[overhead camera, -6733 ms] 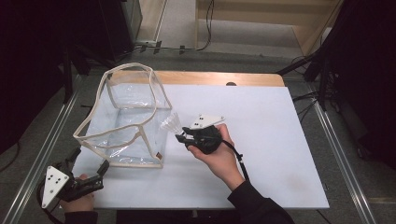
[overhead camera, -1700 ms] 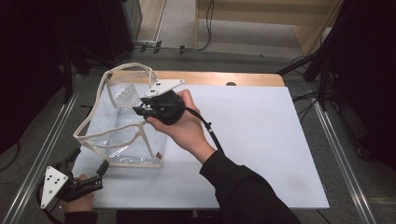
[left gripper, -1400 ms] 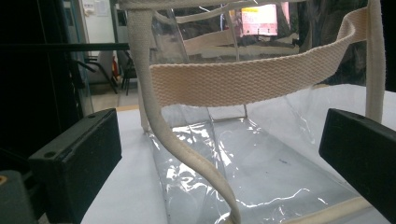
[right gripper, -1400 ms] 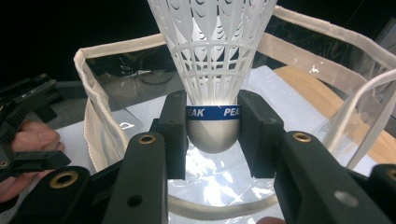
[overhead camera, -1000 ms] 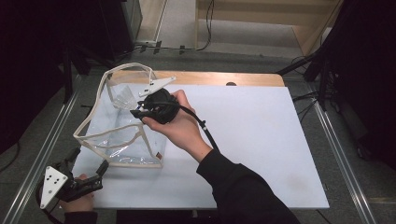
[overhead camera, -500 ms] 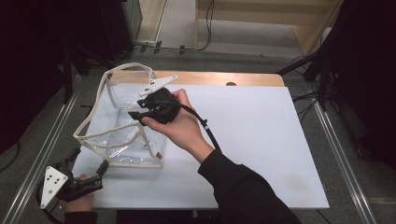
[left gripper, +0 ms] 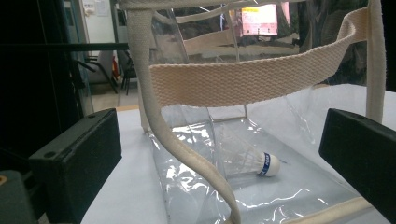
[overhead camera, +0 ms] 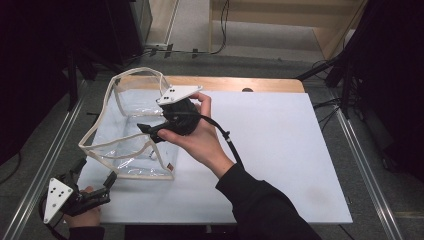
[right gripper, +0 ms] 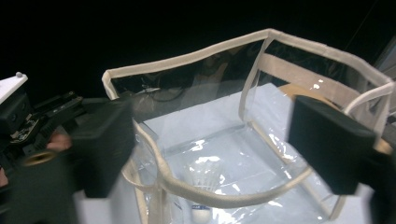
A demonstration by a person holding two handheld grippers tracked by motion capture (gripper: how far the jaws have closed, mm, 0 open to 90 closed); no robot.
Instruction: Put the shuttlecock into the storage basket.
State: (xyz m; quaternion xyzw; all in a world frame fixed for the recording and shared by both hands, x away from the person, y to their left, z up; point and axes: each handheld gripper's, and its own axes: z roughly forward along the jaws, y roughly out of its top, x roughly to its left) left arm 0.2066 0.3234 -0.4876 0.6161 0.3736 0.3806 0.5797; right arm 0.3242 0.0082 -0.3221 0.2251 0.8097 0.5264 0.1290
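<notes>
A clear plastic bag (overhead camera: 125, 146) with beige webbing trim stands open on the left of the white table sheet. A white shuttlecock (left gripper: 252, 161) with a blue band lies on the bag's floor, also seen from above as the shuttlecock (right gripper: 203, 184). My right gripper (overhead camera: 146, 131) hovers over the bag's opening and points down into it. Its jaws have just been opening, and in the right gripper view the right gripper (right gripper: 217, 140) holds nothing. My left gripper (overhead camera: 94, 172) stands open at the bag's near left corner. The bag's strap (left gripper: 243, 79) crosses ahead of the left gripper (left gripper: 219, 140), untouched.
The white sheet (overhead camera: 280, 150) covers the table, whose wooden far edge (overhead camera: 270, 85) shows behind it. Metal rails (overhead camera: 45, 165) run along the floor on both sides. Dark equipment stands at the far left and right.
My right gripper carried the shuttlecock from the table beside the bag to above the bag's opening. Its jaws now stand apart and the shuttlecock lies inside the bag. The left hand has stayed put.
</notes>
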